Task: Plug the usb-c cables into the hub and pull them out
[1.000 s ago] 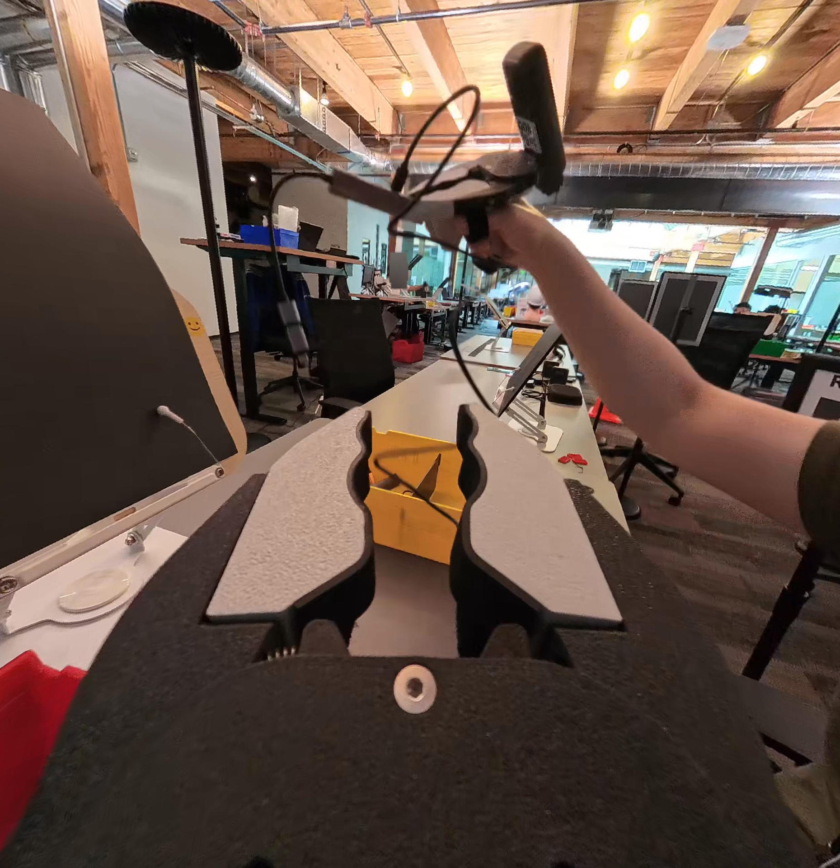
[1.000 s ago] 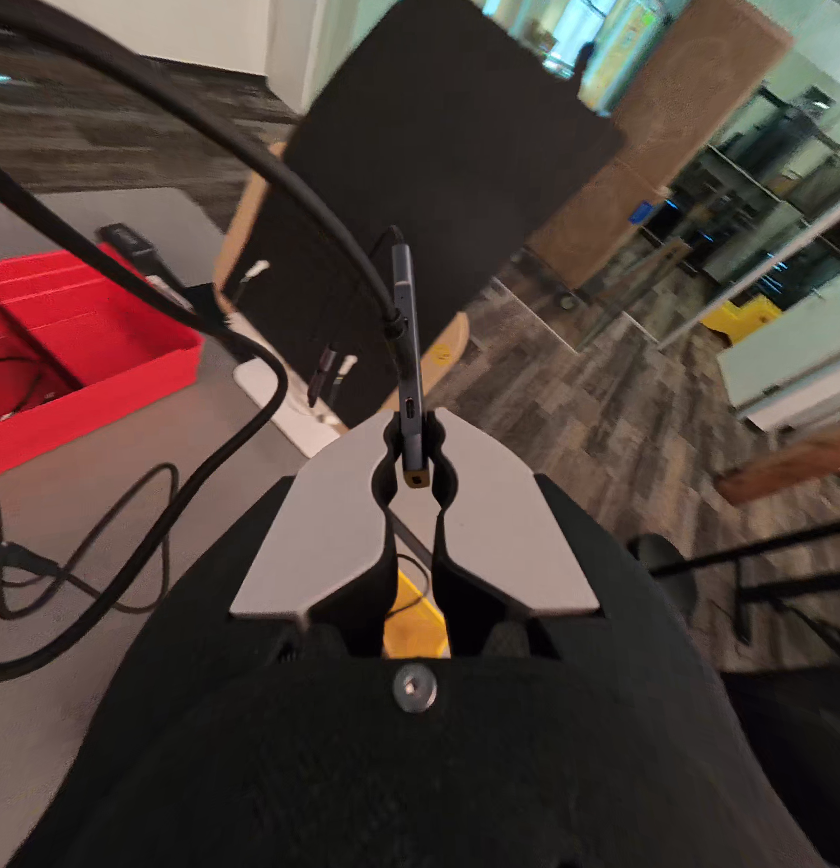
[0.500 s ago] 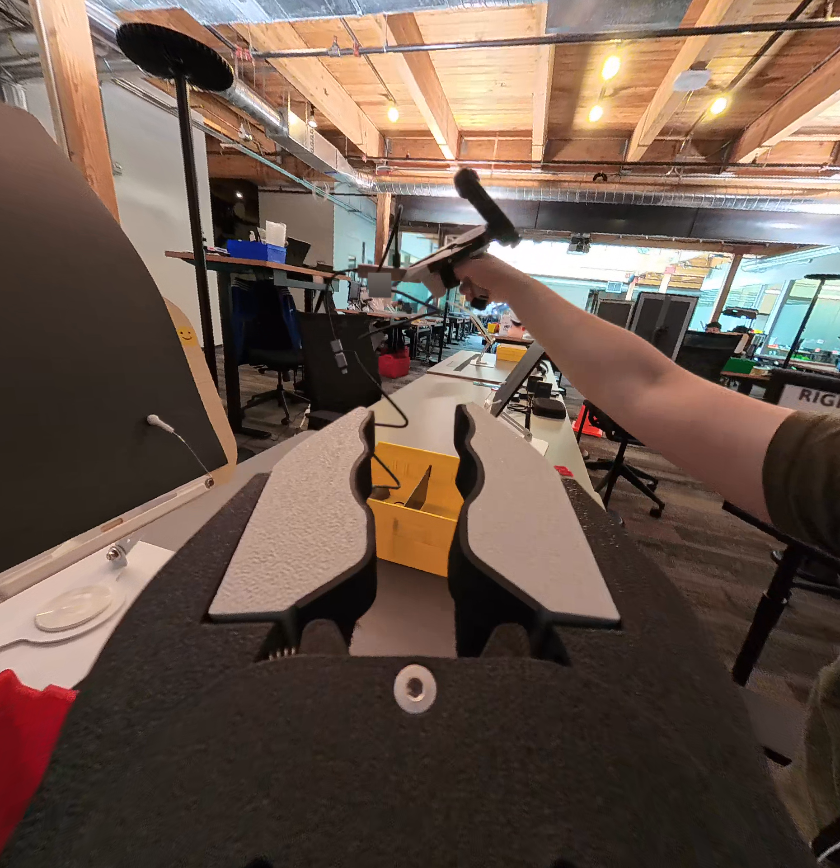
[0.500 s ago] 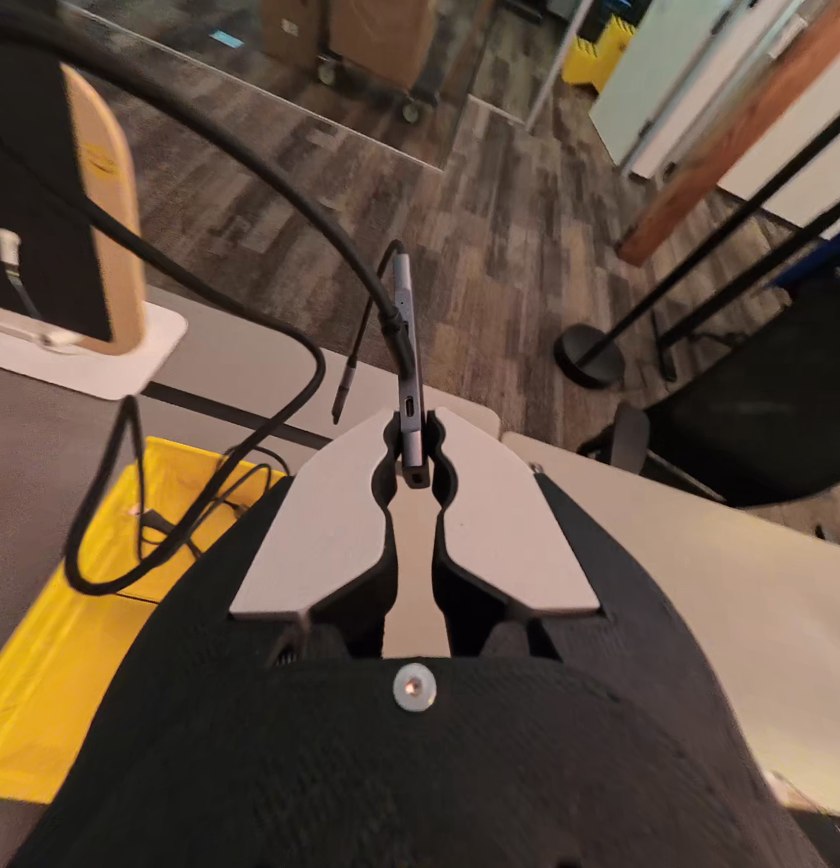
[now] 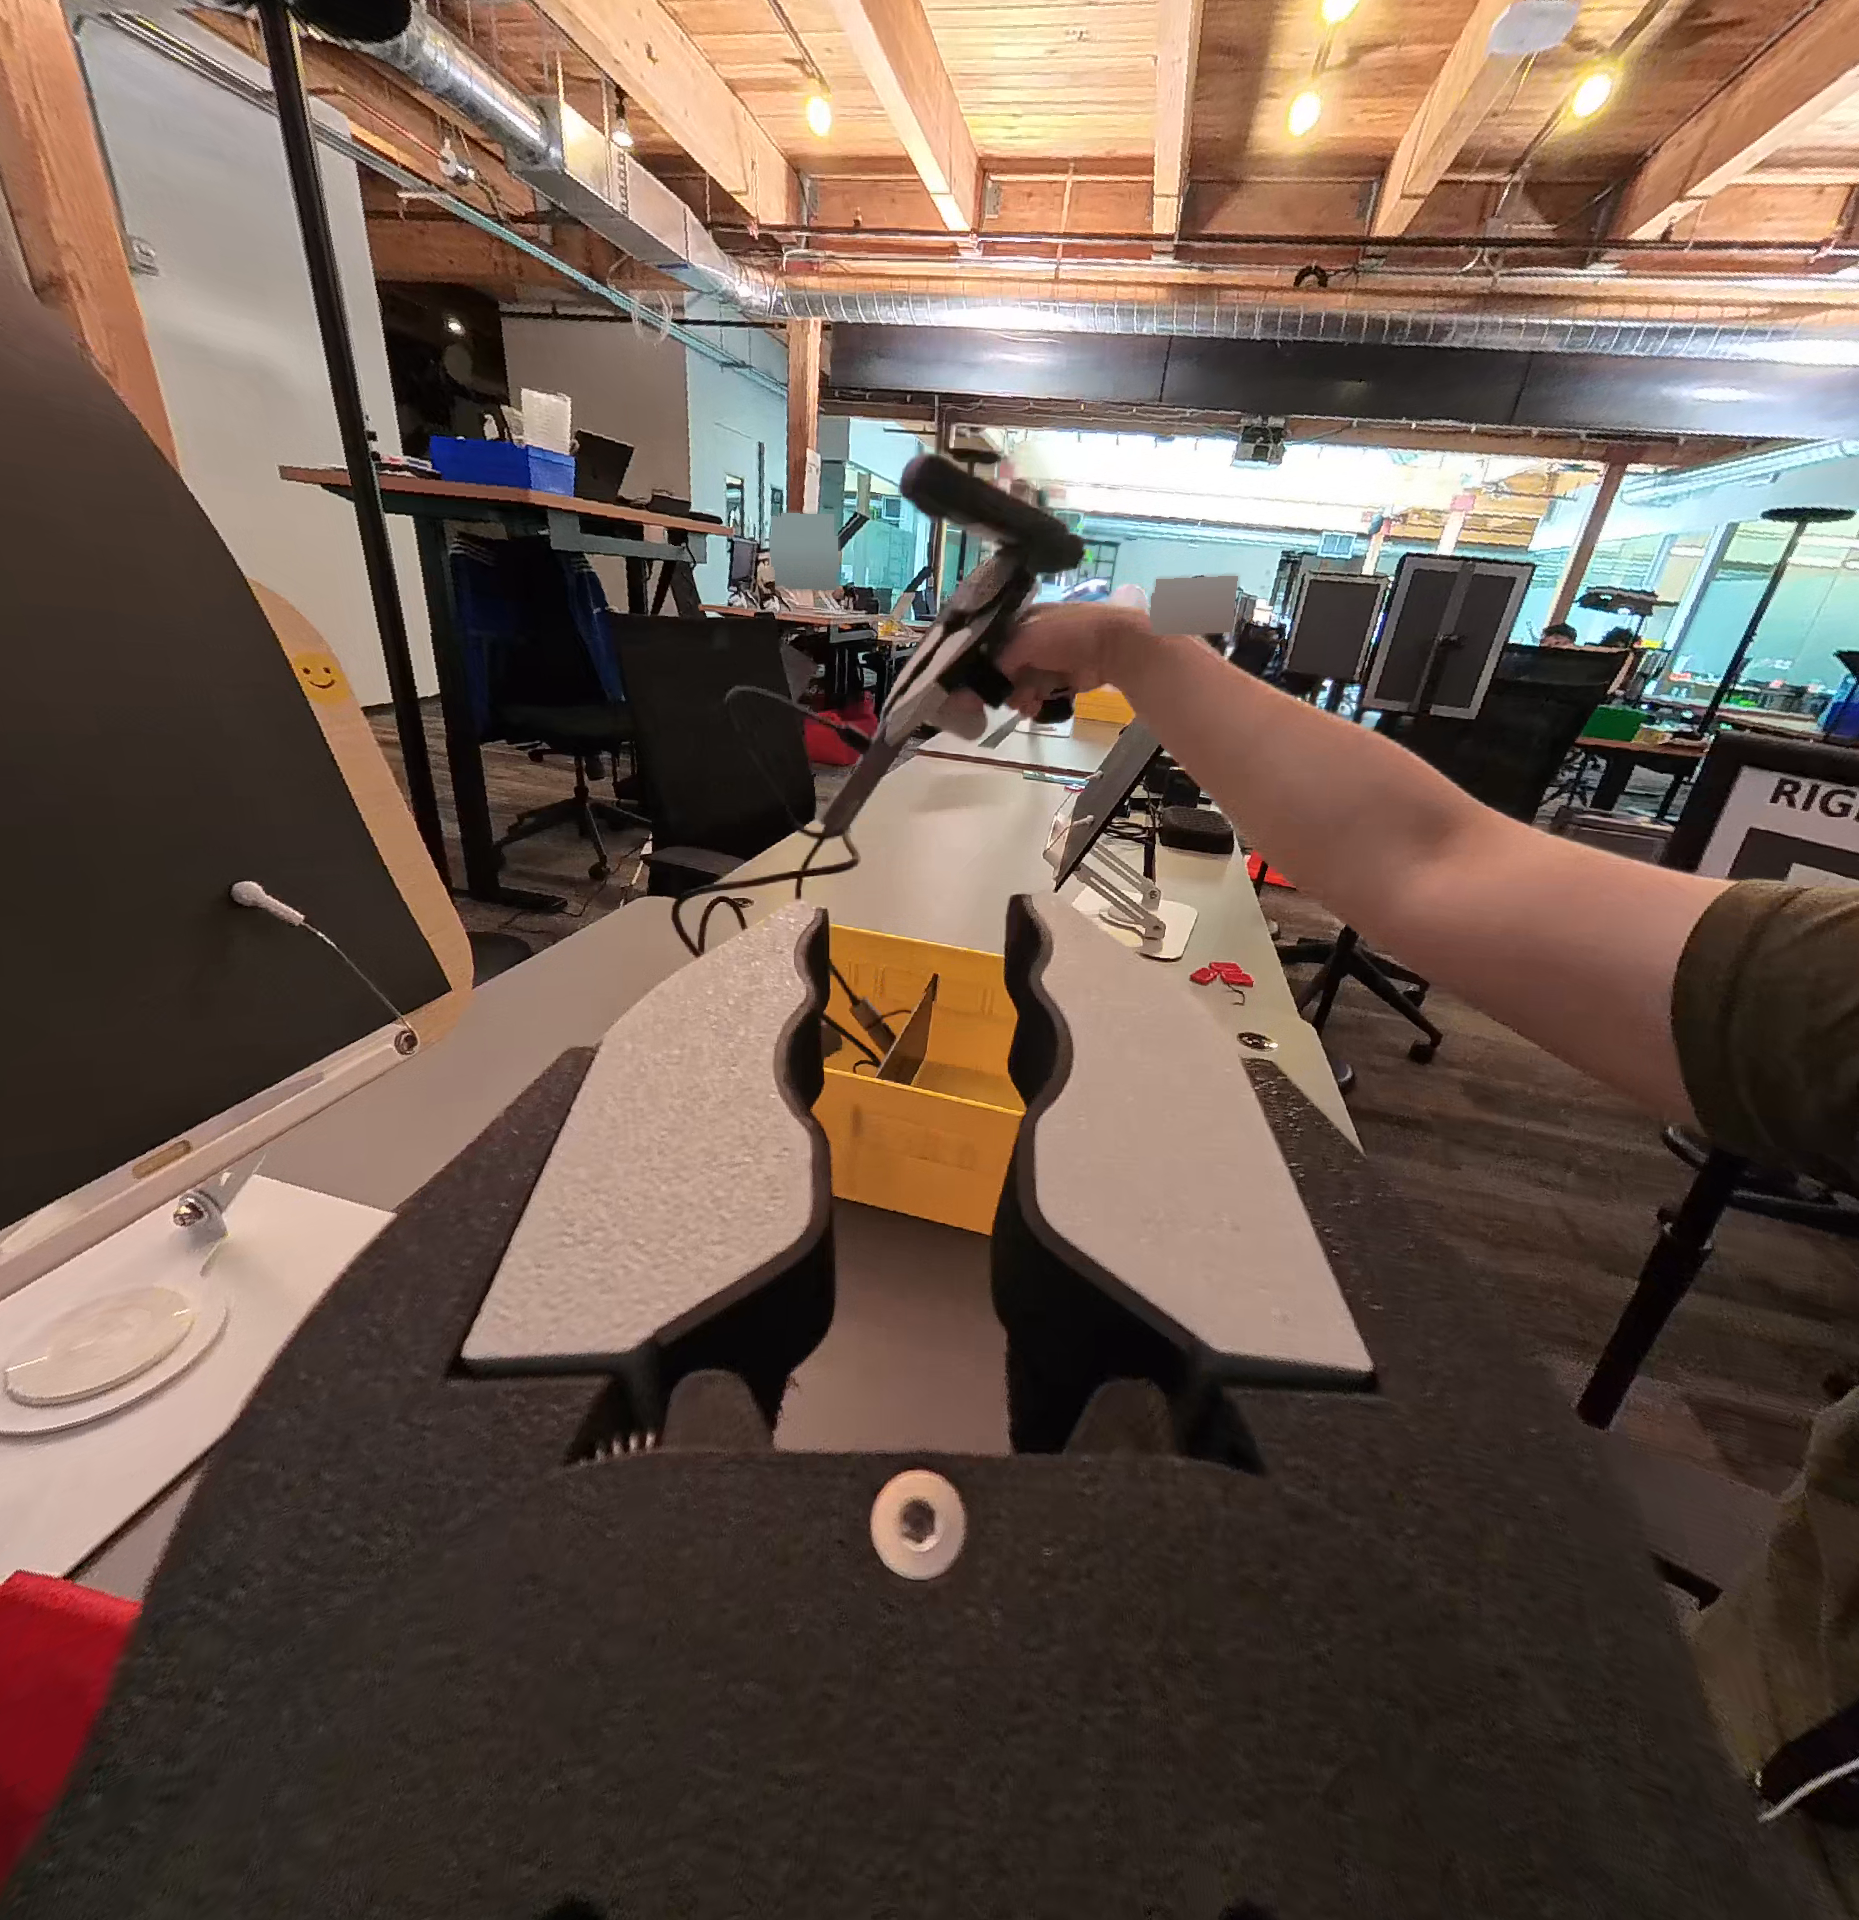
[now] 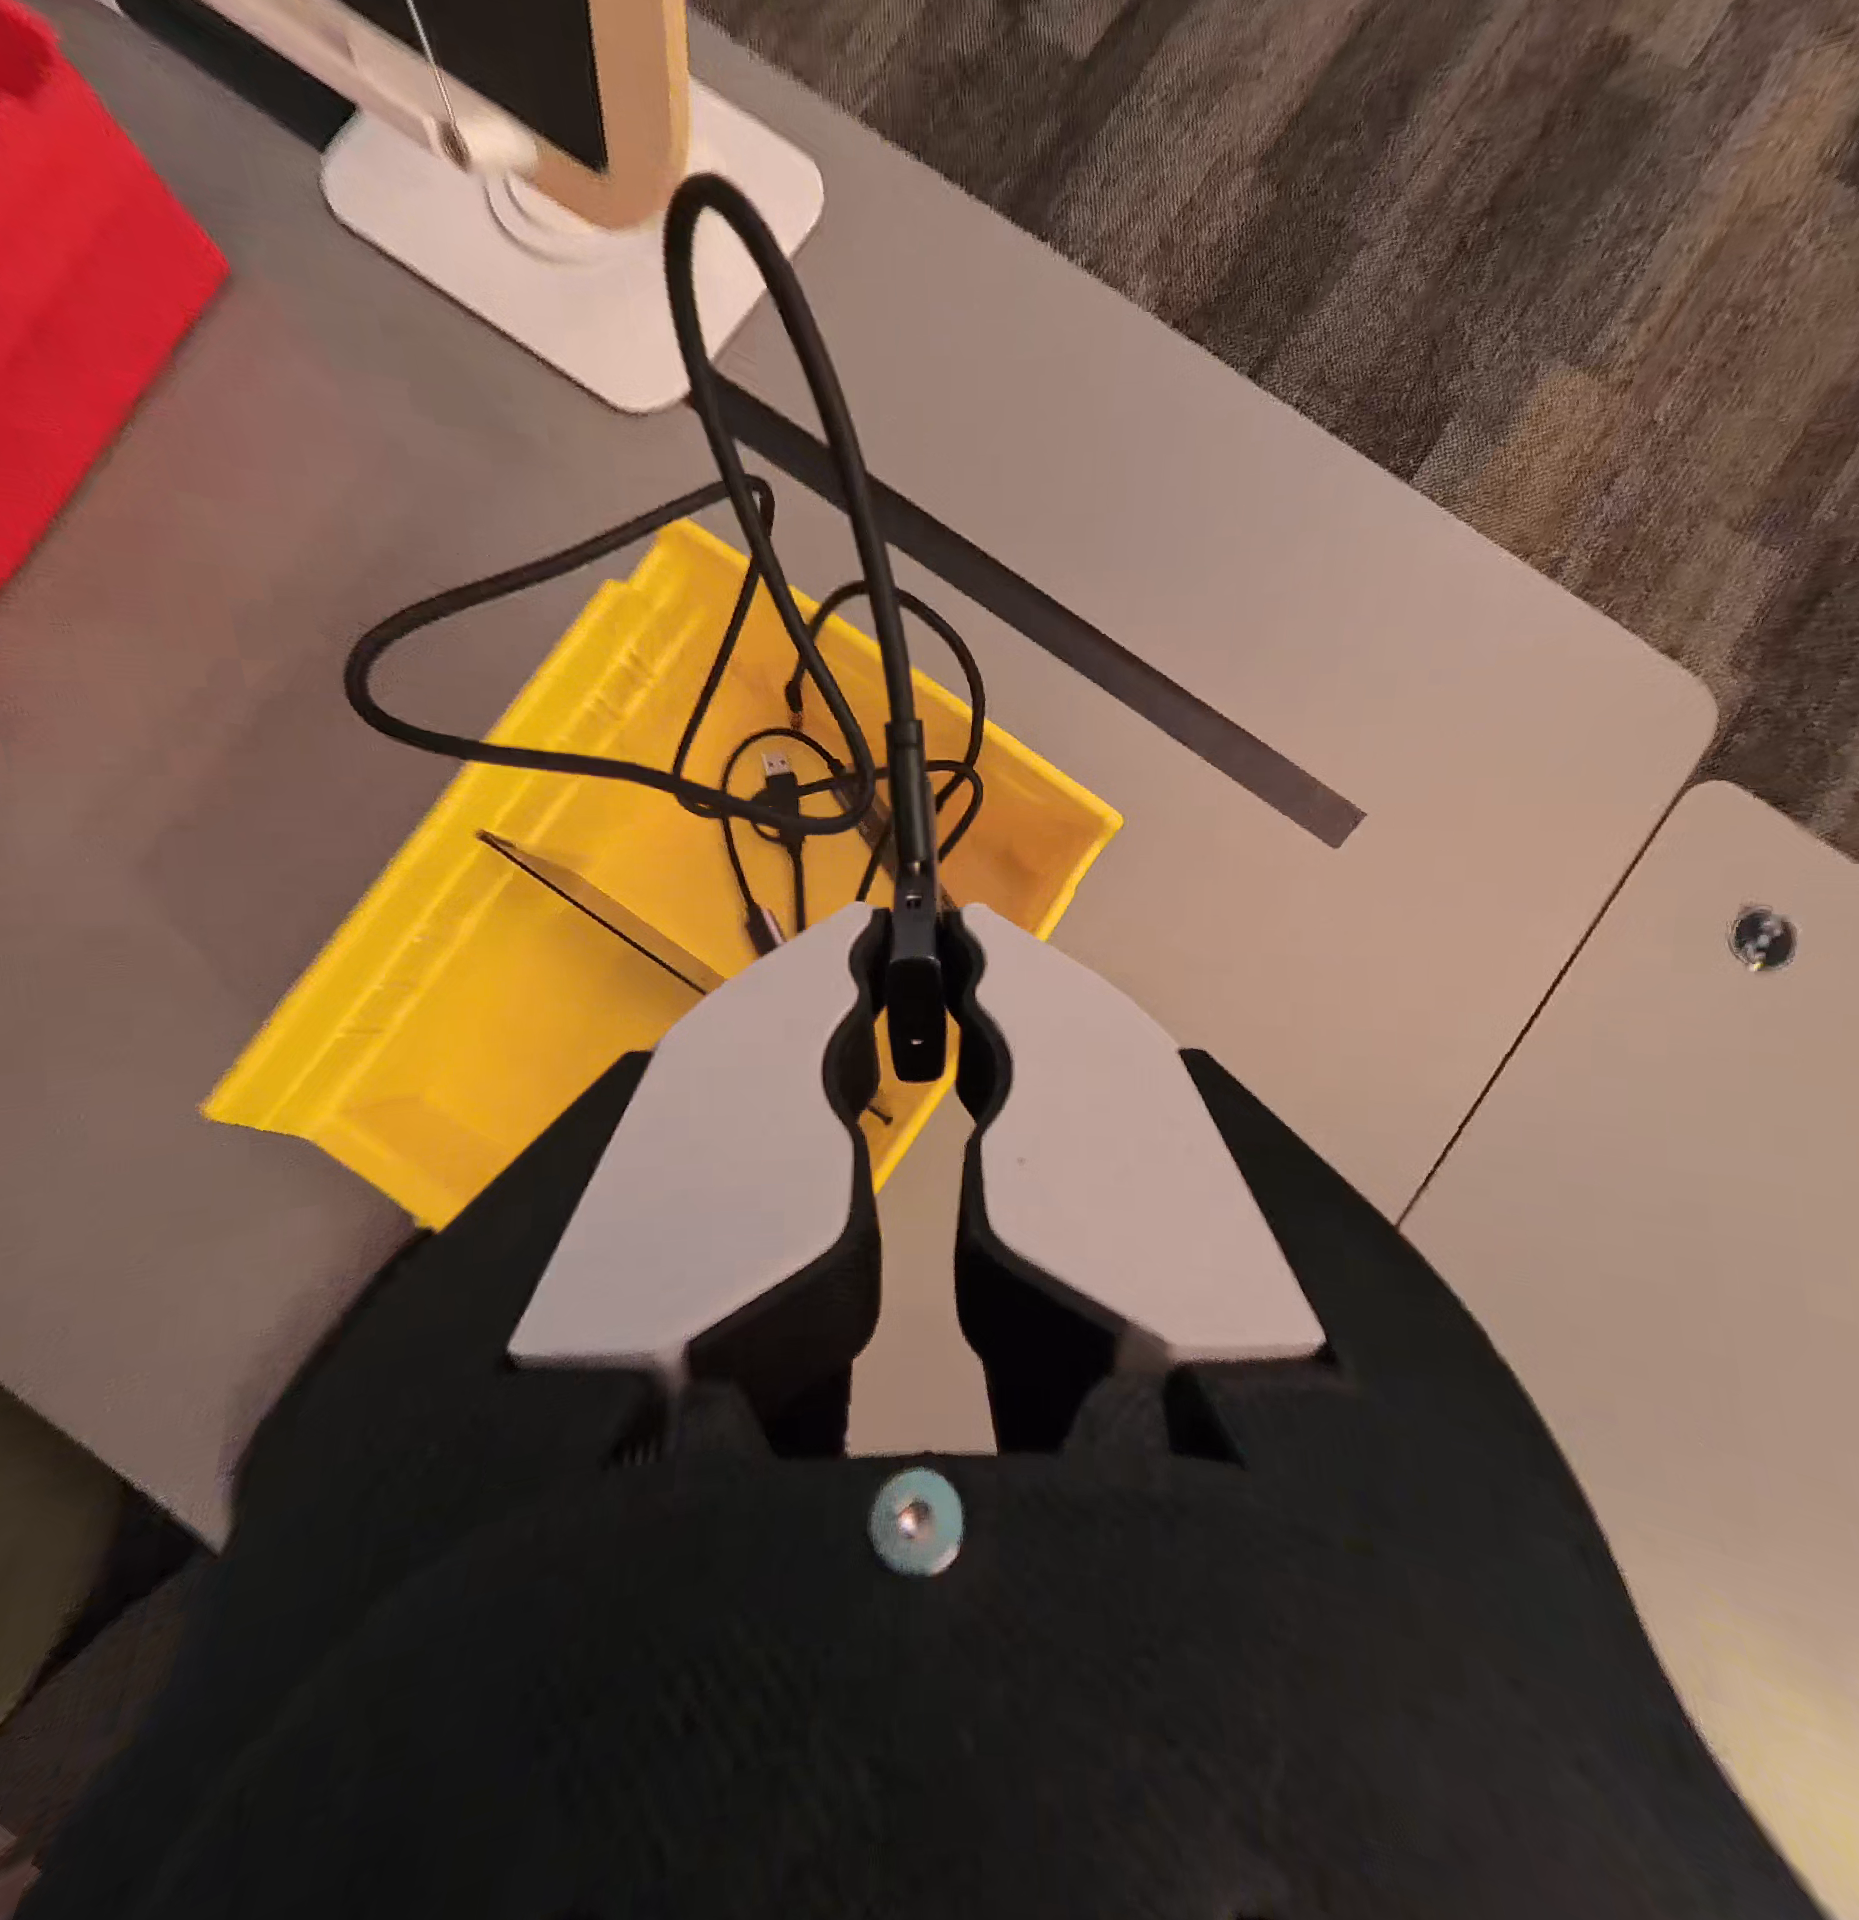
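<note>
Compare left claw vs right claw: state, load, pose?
The left claw is open and empty; the right claw is shut on the slim dark grey hub. The left claw looks level along the grey table; the right claw points down over the yellow plastic bin, black cables trailing into it. Both have pale grey wavy-edged fingers.

The far end of the hub (image 6: 912, 997) is hidden edge-on between the right gripper's (image 6: 912, 914) fingertips, so its ports cannot be counted. In the left wrist view, that gripper (image 5: 909, 717) is motion-blurred. The yellow bin (image 6: 634, 935) is partly covered by the gripper body, and its cables (image 6: 800, 790) tangle too finely to separate. The red bin (image 6: 63, 291) (blurred) is cut off at the left edge.
</note>
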Tool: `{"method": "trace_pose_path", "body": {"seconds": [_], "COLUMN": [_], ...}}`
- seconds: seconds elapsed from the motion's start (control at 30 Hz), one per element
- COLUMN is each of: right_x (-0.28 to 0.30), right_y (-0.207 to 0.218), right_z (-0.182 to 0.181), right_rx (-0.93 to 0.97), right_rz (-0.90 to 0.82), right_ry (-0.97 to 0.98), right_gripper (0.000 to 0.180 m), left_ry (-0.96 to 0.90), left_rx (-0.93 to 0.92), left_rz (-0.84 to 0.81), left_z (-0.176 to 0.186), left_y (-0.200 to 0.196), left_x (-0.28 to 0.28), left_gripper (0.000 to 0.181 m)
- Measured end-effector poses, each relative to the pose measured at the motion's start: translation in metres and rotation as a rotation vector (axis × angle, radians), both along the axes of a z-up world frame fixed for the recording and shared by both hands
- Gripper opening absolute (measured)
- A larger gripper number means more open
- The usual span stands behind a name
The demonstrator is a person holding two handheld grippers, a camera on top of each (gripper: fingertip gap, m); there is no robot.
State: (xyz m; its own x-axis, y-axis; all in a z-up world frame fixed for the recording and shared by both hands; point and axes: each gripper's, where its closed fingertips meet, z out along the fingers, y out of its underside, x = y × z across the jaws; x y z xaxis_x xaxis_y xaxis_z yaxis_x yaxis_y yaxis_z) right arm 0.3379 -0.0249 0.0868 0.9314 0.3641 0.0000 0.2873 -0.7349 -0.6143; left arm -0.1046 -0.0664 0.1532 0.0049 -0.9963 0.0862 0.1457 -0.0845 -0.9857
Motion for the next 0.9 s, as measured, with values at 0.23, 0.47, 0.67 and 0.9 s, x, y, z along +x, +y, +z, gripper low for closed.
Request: {"method": "trace_pose_path", "body": {"seconds": [0.23,0.47,0.67,0.9], "right_x": [-0.056,-0.060,-0.026,0.026], "right_y": [0.009,0.029,0.006,-0.034], "right_z": [-0.079,-0.146,-0.100,-0.083], "right_rx": [-0.102,-0.173,0.083,0.304], "right_rz": [0.363,0.257,0.111,-0.361], "right_ry": [0.004,0.026,0.258,0.176], "right_gripper": [0.011,0.012,0.032,0.049], "left_ry": [0.029,0.085,0.169,0.440], "left_rx": [-0.002,-0.006,-0.052,-0.163], "left_rz": [0.020,0.045,0.226,0.745], "left_z": [-0.005,-0.014,-0.026,-0.063], "left_y": [0.004,0.008,0.038,0.098], "left_x": [0.003,0.010,-0.003,-0.079], "left_gripper": [0.031,0.031,0.032,0.043]}}
